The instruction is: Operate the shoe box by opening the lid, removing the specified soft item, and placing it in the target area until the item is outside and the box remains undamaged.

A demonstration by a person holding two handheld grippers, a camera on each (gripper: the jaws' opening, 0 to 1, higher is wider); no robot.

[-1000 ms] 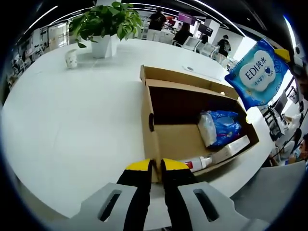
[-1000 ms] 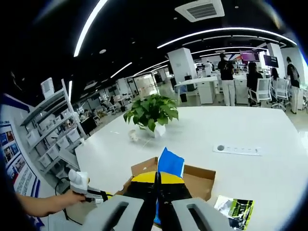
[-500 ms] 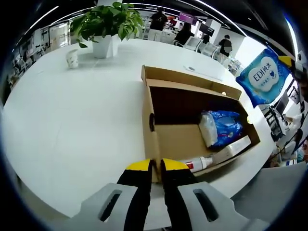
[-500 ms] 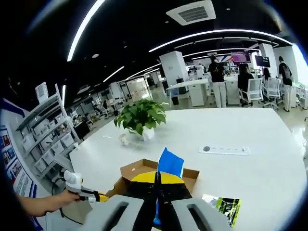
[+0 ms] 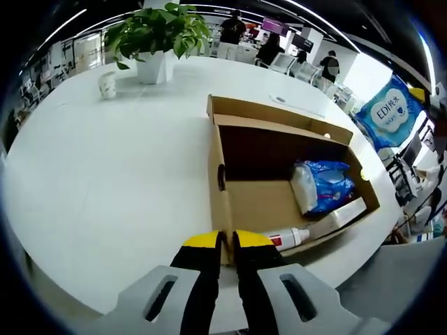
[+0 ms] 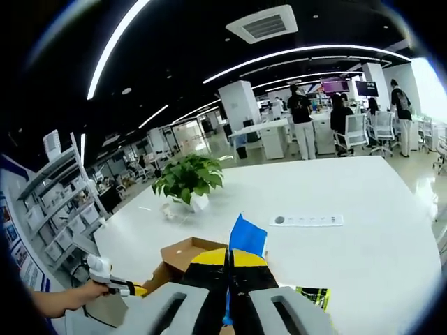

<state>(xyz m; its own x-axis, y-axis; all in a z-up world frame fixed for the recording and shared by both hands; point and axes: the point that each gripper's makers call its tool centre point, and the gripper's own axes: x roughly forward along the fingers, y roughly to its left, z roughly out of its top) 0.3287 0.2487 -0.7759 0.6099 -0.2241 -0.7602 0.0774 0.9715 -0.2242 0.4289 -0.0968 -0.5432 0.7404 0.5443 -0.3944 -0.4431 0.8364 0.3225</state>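
The shoe box (image 5: 279, 174) stands open, my left gripper (image 5: 228, 241) pinched on its near wall at six o'clock. My right gripper (image 6: 228, 259) is clamped on the blue wet-wipes pack (image 5: 390, 113), lifted clear at two o'clock. I judge only setting it on the white table (image 5: 105, 174) remains.
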